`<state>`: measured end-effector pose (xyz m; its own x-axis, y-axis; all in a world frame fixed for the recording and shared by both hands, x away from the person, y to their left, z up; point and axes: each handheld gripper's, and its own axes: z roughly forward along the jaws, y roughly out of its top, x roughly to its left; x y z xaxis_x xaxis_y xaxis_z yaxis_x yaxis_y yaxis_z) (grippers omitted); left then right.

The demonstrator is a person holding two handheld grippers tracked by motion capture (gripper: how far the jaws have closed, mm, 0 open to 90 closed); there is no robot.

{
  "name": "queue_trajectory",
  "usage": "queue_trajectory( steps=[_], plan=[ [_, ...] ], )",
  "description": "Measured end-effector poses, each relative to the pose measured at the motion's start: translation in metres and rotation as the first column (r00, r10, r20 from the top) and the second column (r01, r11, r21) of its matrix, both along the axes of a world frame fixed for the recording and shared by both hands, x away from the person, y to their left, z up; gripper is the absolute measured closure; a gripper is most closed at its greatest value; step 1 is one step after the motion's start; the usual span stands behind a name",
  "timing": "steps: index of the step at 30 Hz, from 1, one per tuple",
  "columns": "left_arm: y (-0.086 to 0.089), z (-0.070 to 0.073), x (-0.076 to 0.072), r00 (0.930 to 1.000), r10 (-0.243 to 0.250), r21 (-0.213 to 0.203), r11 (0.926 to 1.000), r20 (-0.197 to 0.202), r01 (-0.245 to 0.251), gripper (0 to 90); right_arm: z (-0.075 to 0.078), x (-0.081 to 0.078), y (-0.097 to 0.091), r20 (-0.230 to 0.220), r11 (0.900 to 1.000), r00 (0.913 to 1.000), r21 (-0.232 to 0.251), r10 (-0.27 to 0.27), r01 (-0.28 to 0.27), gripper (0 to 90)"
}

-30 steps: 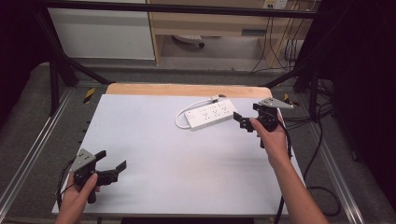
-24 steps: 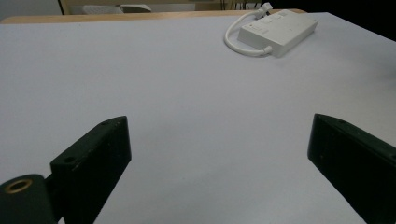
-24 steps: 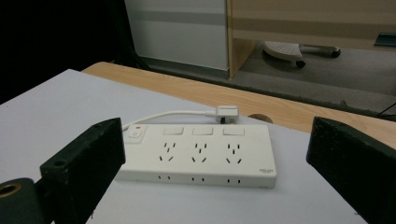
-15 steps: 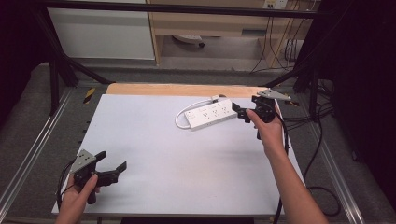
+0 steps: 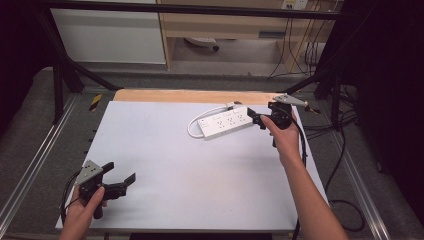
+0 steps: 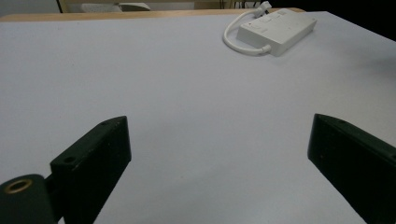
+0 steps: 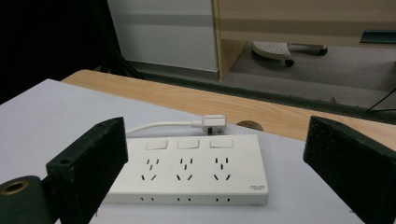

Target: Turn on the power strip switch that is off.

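A white power strip (image 5: 224,123) with three socket groups and three switches lies at the back right of the white table top (image 5: 200,170); its white cord loops round to a plug (image 5: 232,106) beside it. My right gripper (image 5: 254,117) is open just right of the strip's end, and the strip (image 7: 187,170) lies between and beyond its jaws, apart from them, with the plug (image 7: 212,123) behind it. My left gripper (image 5: 121,177) is open low over the front left of the table, nothing between its jaws. The strip (image 6: 275,30) lies far off in the left gripper view.
A strip of bare wood (image 5: 200,96) runs along the table's back edge. Metal rails (image 5: 30,165) flank the table on the floor, and cables (image 5: 340,150) trail at the right. A white cabinet (image 5: 107,35) and a wooden shelf unit (image 5: 235,25) stand behind.
My right gripper has moved back and slightly left, closing on the right end of the power strip. The left gripper has stayed in place.
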<state>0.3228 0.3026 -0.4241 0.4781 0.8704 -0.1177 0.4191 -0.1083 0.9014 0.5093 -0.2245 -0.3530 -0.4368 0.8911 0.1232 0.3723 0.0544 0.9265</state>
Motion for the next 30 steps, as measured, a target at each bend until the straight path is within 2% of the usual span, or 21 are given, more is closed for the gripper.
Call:
queue_trajectory(
  steps=[10, 15, 17, 25, 28, 30],
  plan=[
    [0.000, 0.000, 0.000, 1.0000, -0.002, 0.001, 1.0000, -0.005, 0.002, 6.0, -0.004, 0.011, 0.005, 0.007, 0.9995, 0.9996, 0.019, -0.026, 0.026, 10.0],
    [-0.001, 0.000, -0.001, 1.0000, -0.005, -0.005, 1.0000, -0.003, 0.005, 6.0, -0.009, 0.014, 0.006, 0.000, 0.9990, 0.9991, 0.013, -0.043, 0.043, 12.6],
    [-0.001, 0.000, -0.001, 1.0000, -0.007, -0.005, 1.0000, -0.003, 0.007, 6.0, -0.012, 0.017, 0.008, 0.006, 0.9986, 0.9986, 0.008, -0.052, 0.052, 16.2],
    [-0.001, 0.000, -0.001, 0.9999, -0.009, -0.004, 0.9999, -0.007, 0.009, 6.1, -0.016, 0.026, 0.011, 0.005, 0.9980, 0.9980, 0.009, -0.063, 0.063, 18.2],
    [-0.001, 0.000, -0.001, 0.9999, -0.009, -0.006, 0.9999, -0.007, 0.009, 6.0, -0.018, 0.030, 0.014, 0.004, 0.9976, 0.9976, 0.006, -0.069, 0.069, 21.8],
    [-0.001, 0.000, -0.001, 0.9999, -0.008, -0.005, 1.0000, -0.007, 0.007, 6.0, -0.021, 0.033, 0.017, 0.013, 0.9976, 0.9975, -0.002, -0.070, 0.070, 29.0]
  ],
)
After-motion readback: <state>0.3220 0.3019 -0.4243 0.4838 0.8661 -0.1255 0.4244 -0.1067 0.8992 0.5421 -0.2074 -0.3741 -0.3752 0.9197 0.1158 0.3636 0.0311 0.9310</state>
